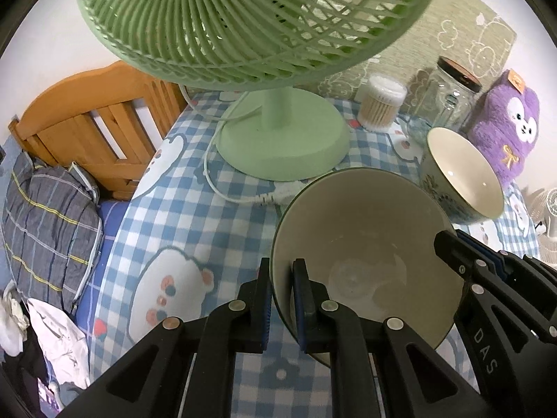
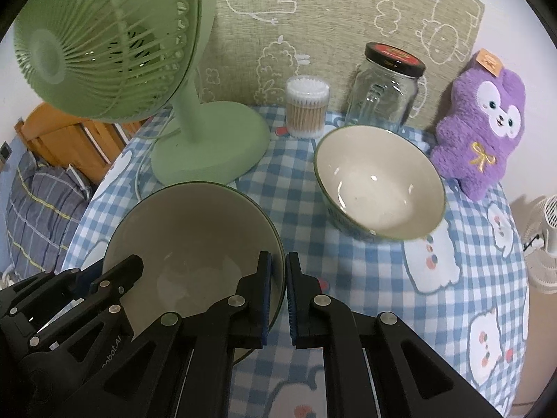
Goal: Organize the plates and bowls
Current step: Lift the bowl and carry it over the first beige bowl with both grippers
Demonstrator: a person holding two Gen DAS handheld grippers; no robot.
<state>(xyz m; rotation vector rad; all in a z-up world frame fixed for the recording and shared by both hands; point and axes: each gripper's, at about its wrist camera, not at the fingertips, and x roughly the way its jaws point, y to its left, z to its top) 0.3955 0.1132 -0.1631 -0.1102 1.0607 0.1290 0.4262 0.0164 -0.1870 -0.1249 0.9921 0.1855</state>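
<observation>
Left wrist view: the near bowl (image 1: 362,261) fills the lower centre, its rim pinched on opposite sides by the left gripper (image 1: 282,308) and right gripper (image 2: 278,304), one finger inside and one outside each. Glazed ceramic, likely heavy, slick and breakable; rim holds suit it. A second bowl (image 2: 379,181) sits upper right on the checked cloth (image 2: 452,244), near the fan (image 2: 209,149), jar (image 2: 386,87) and plush toy (image 2: 484,122).

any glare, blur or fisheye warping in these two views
Left wrist view: strong fisheye bends the green fan and table edge; a small glare spot sits inside the far bowl; the held bowl is matte and sharp. Right wrist view: glare streaks in the far bowl and on the glass jar; dark vignette at the corners.
</observation>
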